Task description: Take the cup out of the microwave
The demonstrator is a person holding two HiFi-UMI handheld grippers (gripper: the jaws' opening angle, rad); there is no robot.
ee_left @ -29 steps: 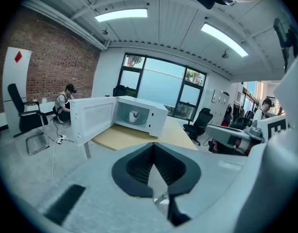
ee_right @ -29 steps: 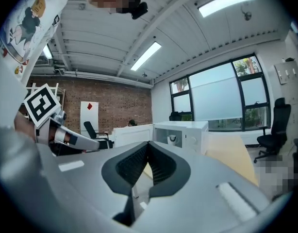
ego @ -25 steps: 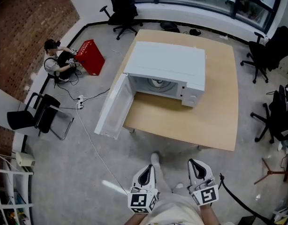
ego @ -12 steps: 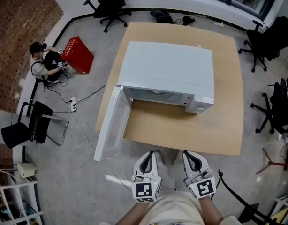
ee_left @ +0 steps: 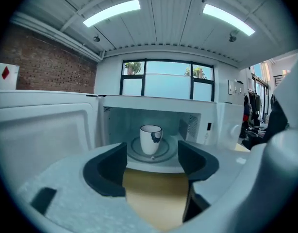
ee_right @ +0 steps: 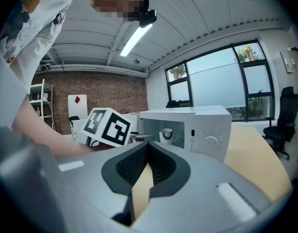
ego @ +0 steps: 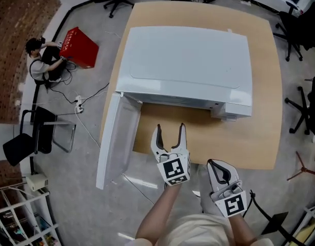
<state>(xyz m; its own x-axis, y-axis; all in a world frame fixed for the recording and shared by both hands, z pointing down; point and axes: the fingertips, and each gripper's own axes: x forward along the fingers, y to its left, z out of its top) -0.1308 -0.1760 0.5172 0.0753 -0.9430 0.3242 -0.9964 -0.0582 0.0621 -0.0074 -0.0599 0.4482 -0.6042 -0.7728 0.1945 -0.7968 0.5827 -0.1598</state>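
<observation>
White cup (ee_left: 150,139) w/ dark mark stands upright on the turntable (ee_left: 135,152) inside the microwave (ego: 188,60), door (ego: 115,137) swung open. L gripper (ego: 169,133) faces the cavity over the table (ego: 260,129) edge, jaws opening, nothing btwn them, cup well ahead. R gripper (ego: 217,169) sits nearer the person, jaws closed, empty.

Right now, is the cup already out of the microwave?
No, the cup stands on the turntable inside the open microwave.
</observation>
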